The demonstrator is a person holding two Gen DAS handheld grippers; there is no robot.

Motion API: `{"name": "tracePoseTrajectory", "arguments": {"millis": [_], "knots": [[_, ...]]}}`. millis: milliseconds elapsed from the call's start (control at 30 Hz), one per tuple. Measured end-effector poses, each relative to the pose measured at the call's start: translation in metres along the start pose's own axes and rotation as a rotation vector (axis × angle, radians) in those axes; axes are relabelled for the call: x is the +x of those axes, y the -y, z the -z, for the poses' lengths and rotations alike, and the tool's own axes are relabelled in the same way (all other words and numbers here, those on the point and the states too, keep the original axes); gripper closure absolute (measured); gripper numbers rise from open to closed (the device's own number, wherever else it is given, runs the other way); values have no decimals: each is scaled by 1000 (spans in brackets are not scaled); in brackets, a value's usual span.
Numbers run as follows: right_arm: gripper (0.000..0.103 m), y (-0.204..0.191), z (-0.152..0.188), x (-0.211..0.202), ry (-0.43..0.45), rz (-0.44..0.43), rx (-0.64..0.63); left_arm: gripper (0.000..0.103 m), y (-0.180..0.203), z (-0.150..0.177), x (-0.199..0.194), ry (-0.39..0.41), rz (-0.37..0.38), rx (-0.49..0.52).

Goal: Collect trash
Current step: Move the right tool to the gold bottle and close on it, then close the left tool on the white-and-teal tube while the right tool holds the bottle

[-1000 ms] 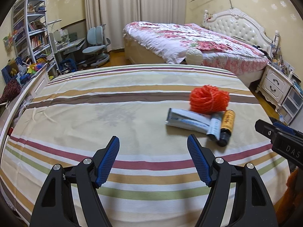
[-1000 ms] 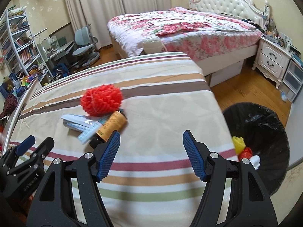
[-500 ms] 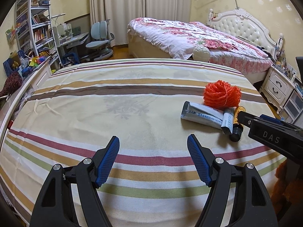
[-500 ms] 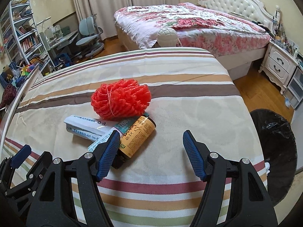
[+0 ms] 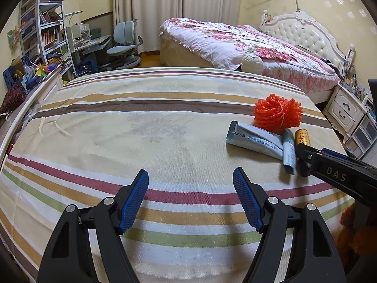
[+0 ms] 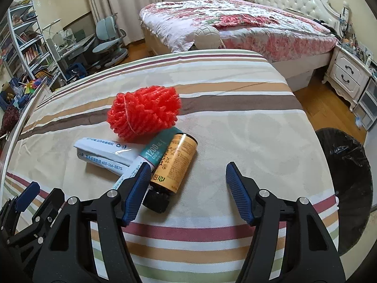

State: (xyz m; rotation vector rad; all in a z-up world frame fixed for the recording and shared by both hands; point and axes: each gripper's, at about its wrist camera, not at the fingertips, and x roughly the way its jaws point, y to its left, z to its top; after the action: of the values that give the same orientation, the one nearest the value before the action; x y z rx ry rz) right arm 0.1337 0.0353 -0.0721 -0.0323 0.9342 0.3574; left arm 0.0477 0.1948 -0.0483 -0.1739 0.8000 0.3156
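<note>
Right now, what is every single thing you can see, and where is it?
striped sheet: one, cream with coloured bands, under the trash
net ball: one, red-orange, far end of the pile
flat packet: one, white and blue, left of the bottle
teal tube: one, teal and white, between packet and bottle
bottle: one, amber with black cap, lying on its side
bin: one, black-lined, on the floor right of the sheet
flowered bed: one, pink and white, behind
left gripper: open, empty, over bare sheet
right gripper: closing around the bottle's cap end, not pressing yet
</note>
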Motion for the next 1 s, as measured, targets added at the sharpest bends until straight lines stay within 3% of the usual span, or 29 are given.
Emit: {"name": "tracePoseTrajectory", "arguments": {"millis": [167,400,1000], "knots": [[54,5,0,0,5,4,1,31,3,-1,3,-7,7,5],[80,10,4,-2,11,0,-23,31,15,-1,4,-10,29,28],[80,58,35,-29,21,50,5,31,73,-2,10,-21,128,99]]}}
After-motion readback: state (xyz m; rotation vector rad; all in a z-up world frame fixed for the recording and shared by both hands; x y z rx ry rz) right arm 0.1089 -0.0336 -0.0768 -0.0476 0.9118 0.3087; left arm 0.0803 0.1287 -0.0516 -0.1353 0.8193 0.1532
